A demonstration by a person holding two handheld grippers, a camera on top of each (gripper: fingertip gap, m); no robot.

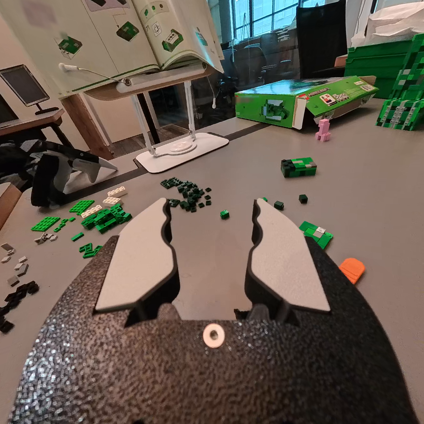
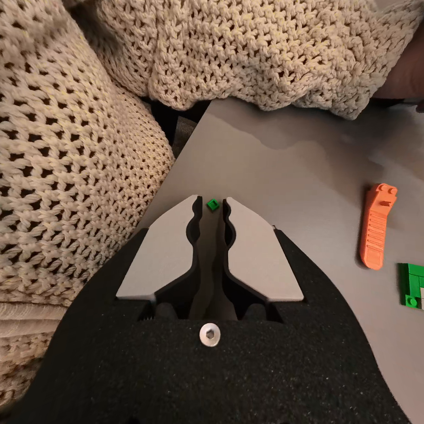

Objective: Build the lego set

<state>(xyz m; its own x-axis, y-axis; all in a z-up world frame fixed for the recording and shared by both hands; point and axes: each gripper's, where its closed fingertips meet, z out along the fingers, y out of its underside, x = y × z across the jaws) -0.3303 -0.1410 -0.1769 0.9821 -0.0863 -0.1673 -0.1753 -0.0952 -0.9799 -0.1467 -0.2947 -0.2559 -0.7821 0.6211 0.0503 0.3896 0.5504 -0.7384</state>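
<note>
My left gripper [image 1: 212,202] is open and empty, low over the grey table [image 1: 344,206]. Ahead of it lie a small bright green piece [image 1: 224,214], a pile of dark green pieces [image 1: 190,195] and a pile of bright green bricks [image 1: 105,220]. A flat green sub-build [image 1: 317,234] lies by its right finger and shows in the right wrist view [image 2: 413,286] too. A small green and black block [image 1: 298,167] sits farther back. My right gripper [image 2: 212,200] is nearly closed on a tiny green piece [image 2: 212,204] at its tips, near the table's front edge.
An open instruction book [image 1: 128,34] rests on a white stand [image 1: 181,149]. A green box [image 1: 298,103], a pink figure [image 1: 323,129] and a tall green build [image 1: 406,91] stand at the back right. An orange brick separator [image 2: 376,227] lies right of the gripper. A person's knitted sleeve [image 2: 68,160] borders the table.
</note>
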